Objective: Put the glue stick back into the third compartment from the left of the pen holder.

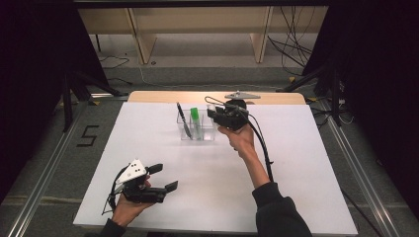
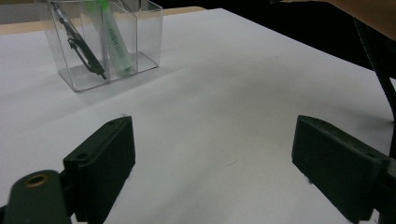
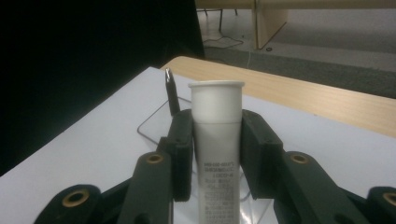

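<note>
A clear plastic organizer [image 1: 197, 129] stands on the white table, and in the left gripper view its front wall [image 2: 88, 77] shows. In it lean a black pen [image 1: 183, 120] [image 2: 77, 42] and a green highlighter [image 1: 195, 121] [image 2: 114, 44]. My right gripper [image 1: 213, 111] [image 3: 217, 154] hovers just right of the organizer's top, shut on an upright white tube [image 3: 217, 154] with a white cap and small print; the pen's tip [image 3: 169, 88] rises behind its left jaw. My left gripper [image 1: 164, 177] [image 2: 212, 163] rests near the table's front left, open, nothing between its jaws.
The white board [image 1: 296, 158] covers a wooden table whose bare strip [image 1: 163, 97] shows at the far edge. Cables trail from both grippers. Wooden shelf legs [image 1: 143, 39] and dark stands [image 1: 69, 94] rise on the floor beyond.
</note>
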`<state>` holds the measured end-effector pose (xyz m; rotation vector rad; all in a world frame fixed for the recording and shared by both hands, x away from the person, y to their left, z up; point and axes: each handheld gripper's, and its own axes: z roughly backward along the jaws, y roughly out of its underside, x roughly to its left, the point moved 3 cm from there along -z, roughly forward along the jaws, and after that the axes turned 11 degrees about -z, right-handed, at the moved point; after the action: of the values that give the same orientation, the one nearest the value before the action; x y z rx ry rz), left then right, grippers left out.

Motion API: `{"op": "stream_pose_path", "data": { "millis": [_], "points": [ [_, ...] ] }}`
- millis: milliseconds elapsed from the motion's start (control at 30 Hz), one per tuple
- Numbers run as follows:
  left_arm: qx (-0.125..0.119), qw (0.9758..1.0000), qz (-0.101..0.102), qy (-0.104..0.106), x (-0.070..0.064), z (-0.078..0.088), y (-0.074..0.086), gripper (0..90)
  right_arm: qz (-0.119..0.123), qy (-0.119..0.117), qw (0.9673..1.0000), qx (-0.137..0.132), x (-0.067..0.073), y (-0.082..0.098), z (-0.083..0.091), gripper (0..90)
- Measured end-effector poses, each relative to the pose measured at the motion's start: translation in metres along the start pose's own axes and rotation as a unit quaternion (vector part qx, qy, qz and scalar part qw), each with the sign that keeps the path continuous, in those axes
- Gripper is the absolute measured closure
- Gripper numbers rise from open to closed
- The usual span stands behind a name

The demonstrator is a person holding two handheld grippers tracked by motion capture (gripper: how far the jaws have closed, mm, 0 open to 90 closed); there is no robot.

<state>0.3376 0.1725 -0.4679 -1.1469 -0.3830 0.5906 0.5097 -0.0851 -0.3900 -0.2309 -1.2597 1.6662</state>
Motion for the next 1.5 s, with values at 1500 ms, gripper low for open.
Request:
{"op": "stream_pose_path", "data": {
  "millis": [1500],
  "points": [
    [-0.005,1.0000,0.000,0.002,0.000,0.001,-0.001,13.0,-0.027,0.053,0.9982,-0.001,-0.009,-0.015,-0.064,67.7]
  ]
}}
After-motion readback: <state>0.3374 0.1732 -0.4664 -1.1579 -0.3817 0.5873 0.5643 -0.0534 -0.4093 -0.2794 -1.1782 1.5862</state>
